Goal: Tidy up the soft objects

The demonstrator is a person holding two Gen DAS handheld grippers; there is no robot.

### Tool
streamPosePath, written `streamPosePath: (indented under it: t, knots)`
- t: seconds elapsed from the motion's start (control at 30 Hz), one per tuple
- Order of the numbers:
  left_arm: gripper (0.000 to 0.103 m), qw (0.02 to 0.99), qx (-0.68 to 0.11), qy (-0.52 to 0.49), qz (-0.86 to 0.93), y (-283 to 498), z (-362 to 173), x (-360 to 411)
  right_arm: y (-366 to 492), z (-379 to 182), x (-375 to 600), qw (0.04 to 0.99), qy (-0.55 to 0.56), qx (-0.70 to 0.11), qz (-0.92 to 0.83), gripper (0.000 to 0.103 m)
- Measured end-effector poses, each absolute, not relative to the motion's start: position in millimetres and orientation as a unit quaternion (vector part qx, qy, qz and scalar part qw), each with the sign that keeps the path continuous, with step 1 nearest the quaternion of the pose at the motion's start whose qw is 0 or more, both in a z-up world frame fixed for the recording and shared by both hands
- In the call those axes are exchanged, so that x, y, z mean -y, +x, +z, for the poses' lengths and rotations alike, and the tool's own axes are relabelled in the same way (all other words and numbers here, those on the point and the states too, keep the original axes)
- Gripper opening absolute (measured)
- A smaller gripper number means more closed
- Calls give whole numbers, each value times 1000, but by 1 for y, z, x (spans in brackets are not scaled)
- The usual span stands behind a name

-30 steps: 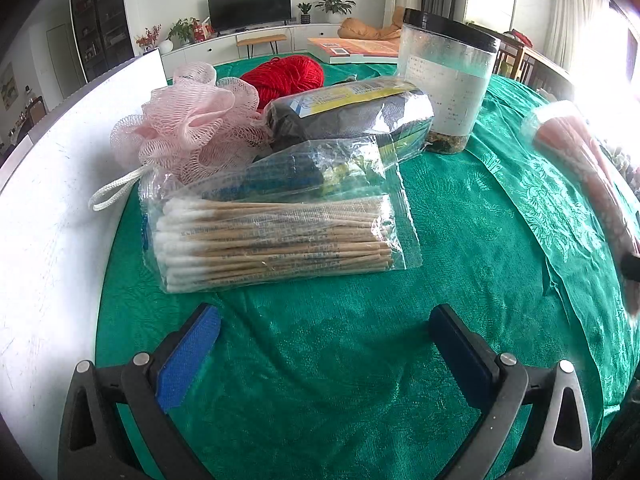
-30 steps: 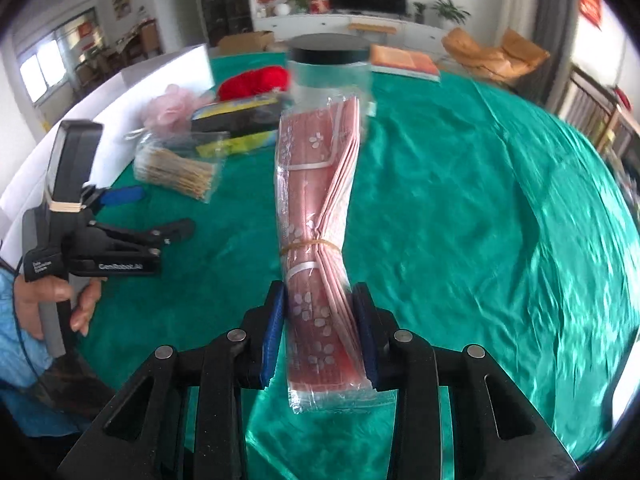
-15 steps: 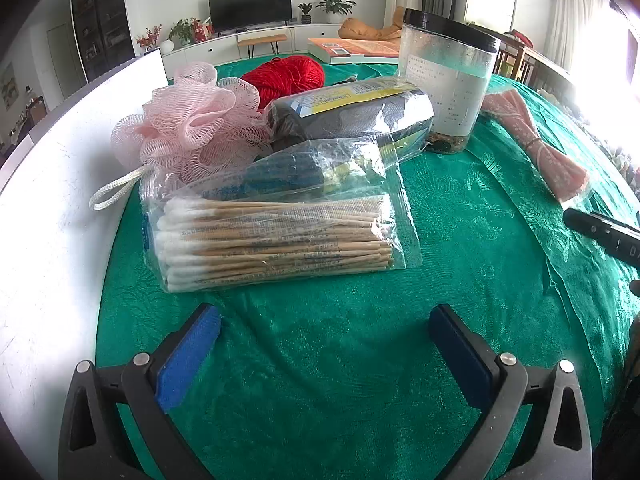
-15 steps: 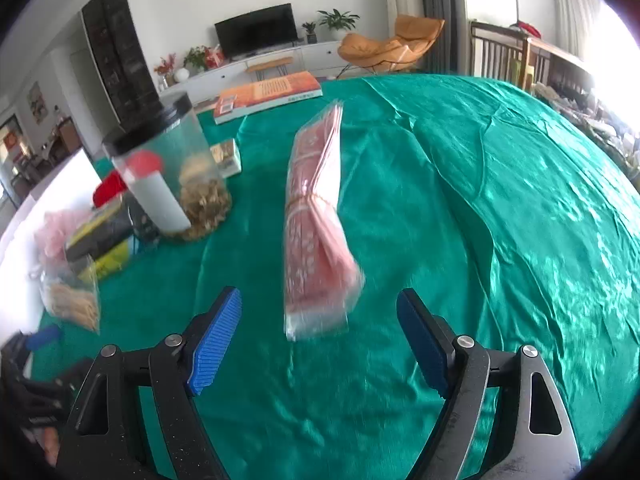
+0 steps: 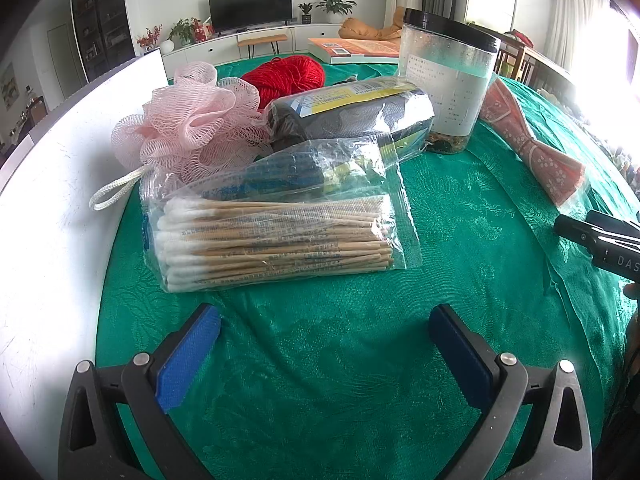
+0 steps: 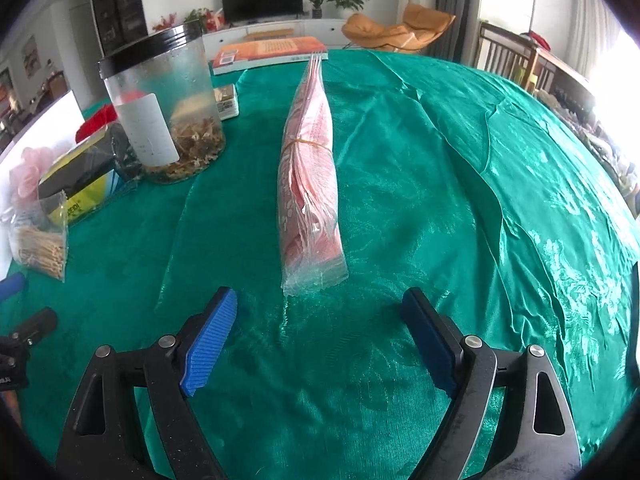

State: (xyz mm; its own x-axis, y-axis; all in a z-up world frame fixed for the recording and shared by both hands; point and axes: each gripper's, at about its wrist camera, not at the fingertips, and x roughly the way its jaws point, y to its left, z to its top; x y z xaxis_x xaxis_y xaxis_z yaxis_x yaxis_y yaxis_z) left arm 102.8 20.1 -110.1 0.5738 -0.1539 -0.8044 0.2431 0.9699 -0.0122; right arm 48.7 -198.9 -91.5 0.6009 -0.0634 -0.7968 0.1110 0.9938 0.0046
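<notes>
A pink flowered napkin pack [image 6: 310, 168] in clear wrap lies on the green tablecloth, just ahead of my open, empty right gripper [image 6: 320, 320]; it also shows in the left wrist view [image 5: 532, 144]. My left gripper [image 5: 324, 336] is open and empty, just short of a bag of cotton swabs [image 5: 276, 236]. Behind the swabs sit a pink mesh bath pouf [image 5: 192, 120], a red yarn ball [image 5: 286, 74] and a dark wrapped pack with a yellow label [image 5: 352, 116].
A clear jar with a black lid [image 6: 160, 108] stands left of the napkin pack. An orange book [image 6: 272, 50] lies at the far edge. A white board [image 5: 48, 184] borders the cloth on the left. The right gripper's tip [image 5: 600, 236] shows at the left view's right edge.
My right gripper opened and let go of the napkin pack, which now lies on the cloth beside the jar. The gripper has drawn back. My left gripper has not moved.
</notes>
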Motion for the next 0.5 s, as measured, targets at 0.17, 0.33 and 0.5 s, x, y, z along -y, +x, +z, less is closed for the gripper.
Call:
streamPosePath:
  t: [0.17,0.33,0.5]
  knots:
    - [103,886,-448,50,-112,103,-110,-20,49,-92,199,894,27,-444,-49,88]
    - [103,886,-448,50,-112,103,-110,-20,49,-92,199,894,27,-444,-49,88]
    - [103,886,-448,50,-112,103,-110,-21,49,-93,199,894,27,-444,-49,88]
